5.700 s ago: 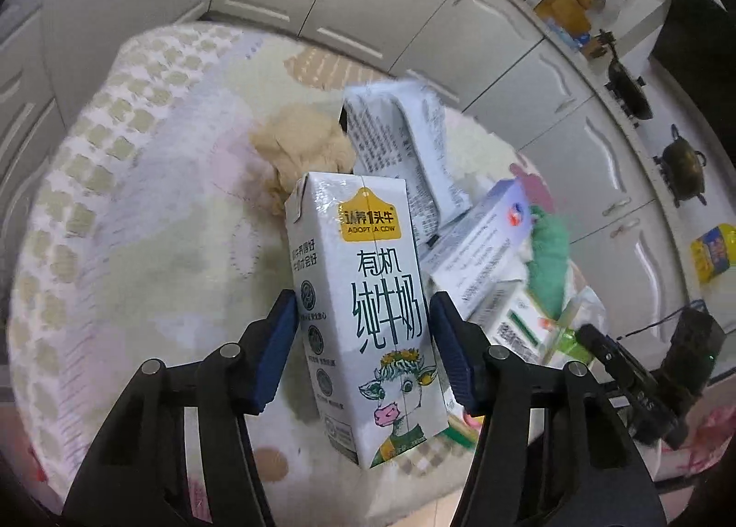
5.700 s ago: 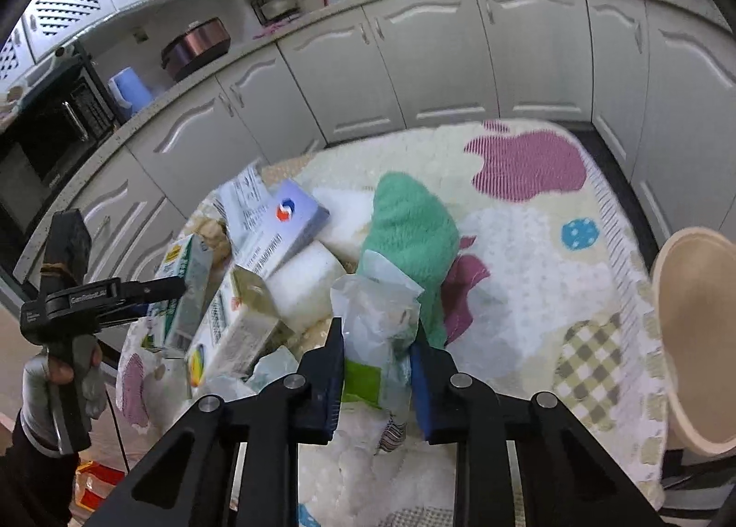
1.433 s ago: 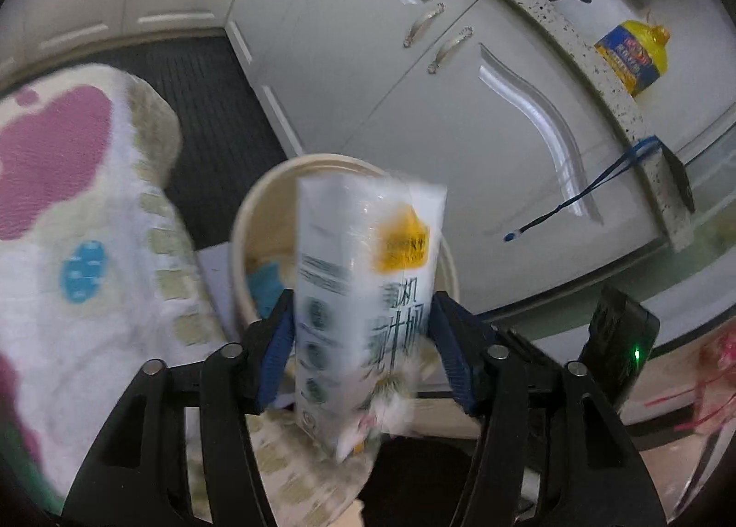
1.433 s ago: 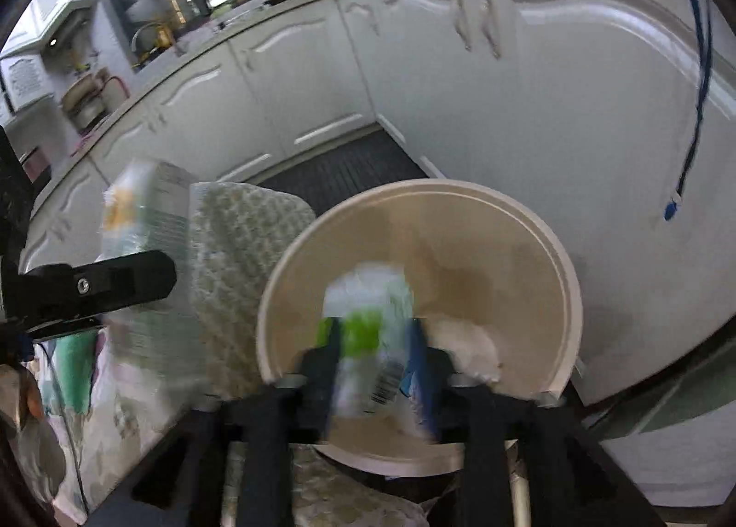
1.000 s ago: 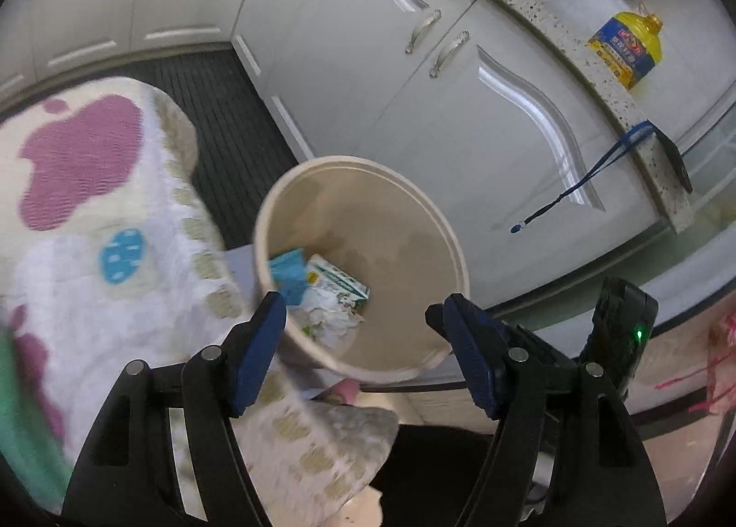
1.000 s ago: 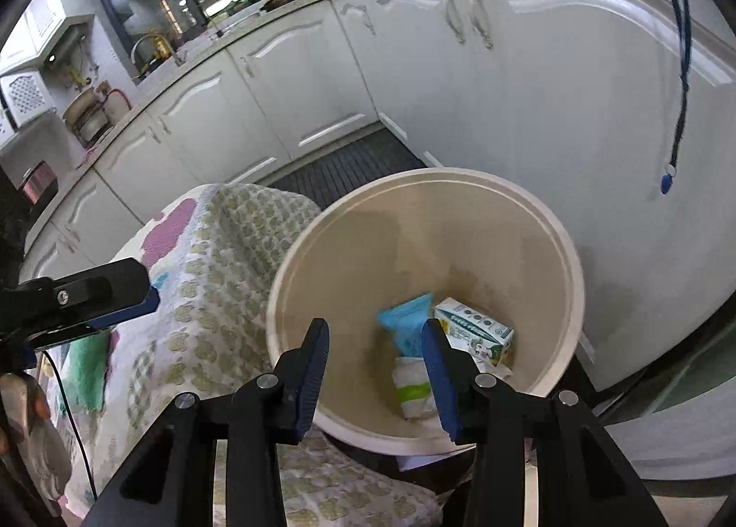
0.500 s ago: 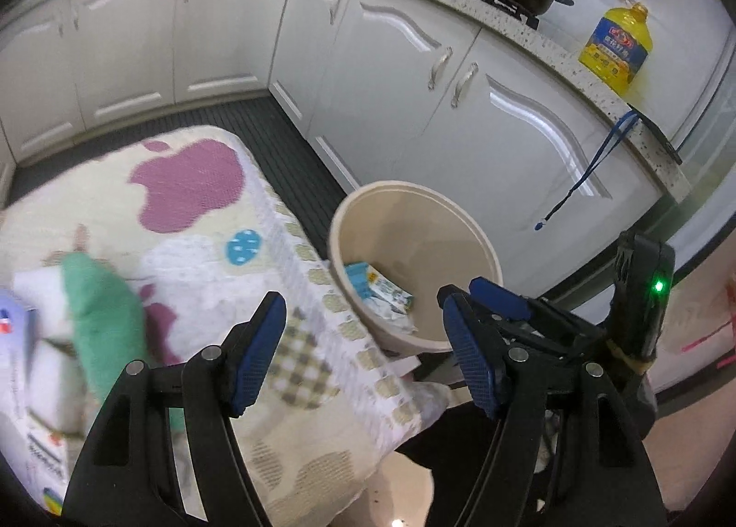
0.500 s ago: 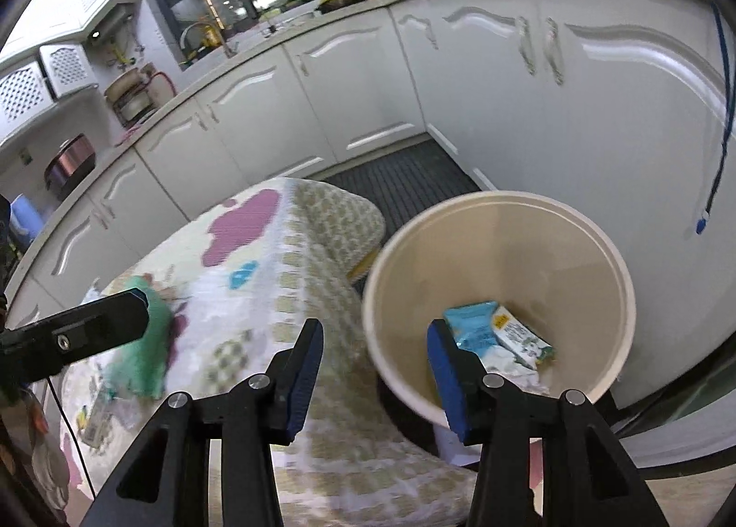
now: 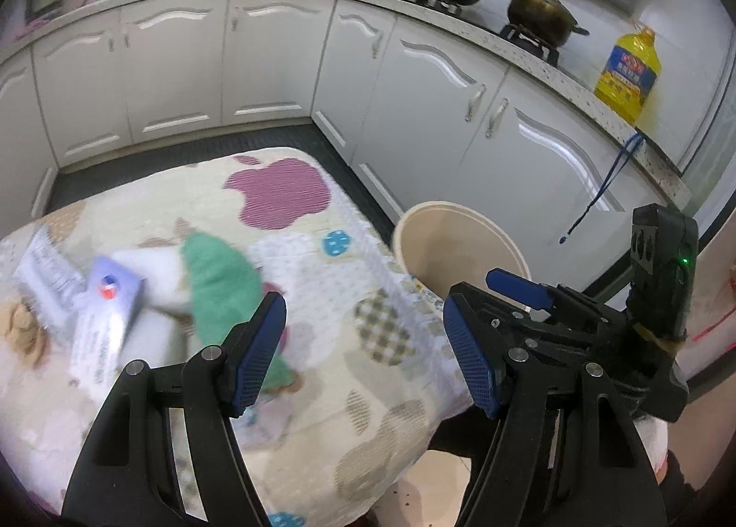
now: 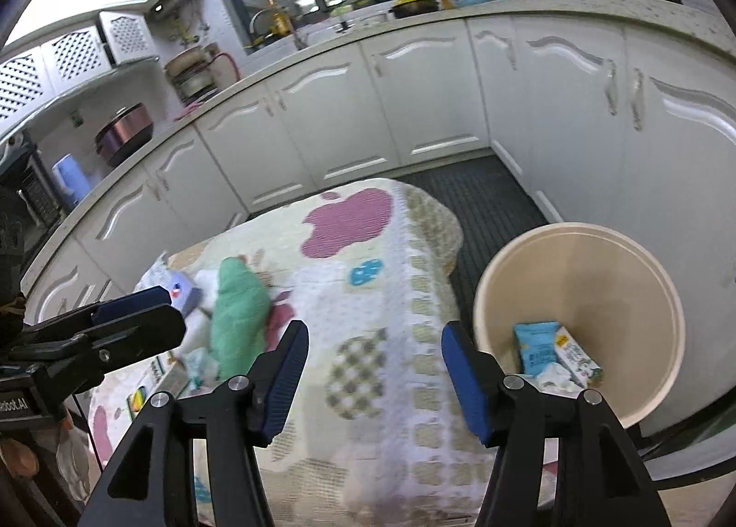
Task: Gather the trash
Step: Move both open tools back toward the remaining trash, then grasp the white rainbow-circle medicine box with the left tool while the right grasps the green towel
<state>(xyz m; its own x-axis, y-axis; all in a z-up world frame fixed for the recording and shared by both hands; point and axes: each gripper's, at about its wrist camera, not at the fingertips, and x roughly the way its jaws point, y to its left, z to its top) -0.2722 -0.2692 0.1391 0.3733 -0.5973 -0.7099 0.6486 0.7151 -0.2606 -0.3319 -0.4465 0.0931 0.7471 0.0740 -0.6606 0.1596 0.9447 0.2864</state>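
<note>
My left gripper [image 9: 363,343] is open and holds nothing above the near end of the blanket-covered table [image 9: 322,278]. The jaws of my right gripper [image 10: 372,366] are opening, with nothing between them. A beige bin [image 10: 598,251] stands on the floor right of the table; inside lie a milk carton [image 10: 577,354] and a blue packet [image 10: 536,345]. The same bin [image 9: 441,223] shows in the left wrist view. Left on the table are a green cloth [image 9: 221,274], a white and purple box [image 9: 106,310] and printed paper [image 9: 46,269].
White kitchen cabinets [image 9: 276,57] curve around the table with a dark floor mat [image 10: 483,195] between them. A yellow oil bottle [image 9: 628,71] and pots stand on the counter. A blue cord [image 9: 602,186] hangs by the bin.
Both grippers let go of their trash into the bin, then pulled back and up from it toward the table. The right jaws have widened. The table's trash has come into view.
</note>
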